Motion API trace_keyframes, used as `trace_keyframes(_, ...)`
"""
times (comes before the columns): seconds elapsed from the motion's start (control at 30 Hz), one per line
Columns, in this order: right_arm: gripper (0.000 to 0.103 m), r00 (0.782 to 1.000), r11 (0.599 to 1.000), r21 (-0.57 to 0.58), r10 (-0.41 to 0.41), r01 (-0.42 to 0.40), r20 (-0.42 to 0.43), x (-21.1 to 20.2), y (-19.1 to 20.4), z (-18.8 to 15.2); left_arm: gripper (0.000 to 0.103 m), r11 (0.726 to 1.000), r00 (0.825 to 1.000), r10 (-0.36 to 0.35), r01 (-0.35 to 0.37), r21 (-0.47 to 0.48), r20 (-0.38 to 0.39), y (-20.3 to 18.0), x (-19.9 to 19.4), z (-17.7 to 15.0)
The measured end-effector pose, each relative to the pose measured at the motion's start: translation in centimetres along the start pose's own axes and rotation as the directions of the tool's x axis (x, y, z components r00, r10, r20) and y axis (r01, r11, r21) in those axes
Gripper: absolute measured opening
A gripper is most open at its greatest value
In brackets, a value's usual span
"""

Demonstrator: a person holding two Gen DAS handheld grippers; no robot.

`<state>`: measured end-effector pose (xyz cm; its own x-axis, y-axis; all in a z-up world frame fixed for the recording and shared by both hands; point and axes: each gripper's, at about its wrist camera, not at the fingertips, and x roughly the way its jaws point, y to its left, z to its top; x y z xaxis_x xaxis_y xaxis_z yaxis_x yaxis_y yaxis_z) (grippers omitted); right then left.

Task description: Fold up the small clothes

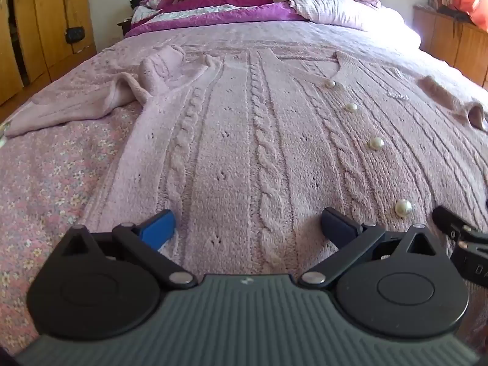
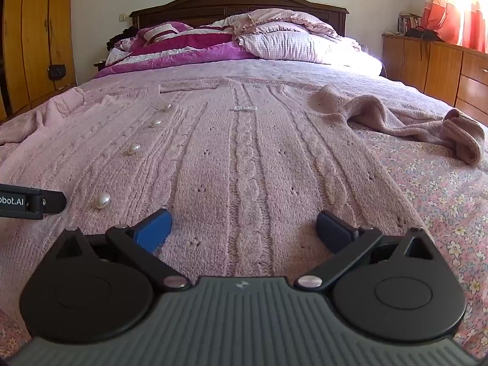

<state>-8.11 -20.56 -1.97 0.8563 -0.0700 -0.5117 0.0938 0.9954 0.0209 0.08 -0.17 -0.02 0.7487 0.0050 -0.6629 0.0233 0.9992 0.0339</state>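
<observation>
both grippers' fingers spread wide, left gripper (image 1: 248, 224) and right gripper (image 2: 244, 225), over one pink cardigan (image 1: 244, 140) with four pearl buttons (image 1: 403, 208).

A cardigan (image 1: 244, 128) lies flat on the bed (image 1: 55, 164), its bottom edge nearest the two grippers. One sleeve (image 1: 76, 106) is out to the left, the other sleeve (image 2: 427, 122) out to the right. Buttons (image 1: 376, 144) run up its middle. Pillows (image 2: 289, 39) sit behind it, at the headboard (image 2: 238, 0). A wardrobe (image 2: 33, 39) stands left of the bed and a cabinet (image 2: 442, 67) right.
</observation>
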Motion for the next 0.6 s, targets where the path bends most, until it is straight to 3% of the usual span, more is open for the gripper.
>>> trace_keyframes(0.2, 0.103, 0.998, 0.999, 0.037, -0.001, 0.004, -0.063, 0.2, -0.7, 0.7, 0.103, 1.000, 1.000, -0.012, 0.012, -0.016, 0.010, 0.3, 0.6, -0.3)
trace_keyframes(0.6, 0.103, 1.000, 1.000, -0.004, -0.021, 0.021, -0.019, -0.3, 0.5, 0.0, 0.103, 1.000, 1.000, -0.014, 0.014, -0.001, -0.004, 0.2, 0.1, -0.1)
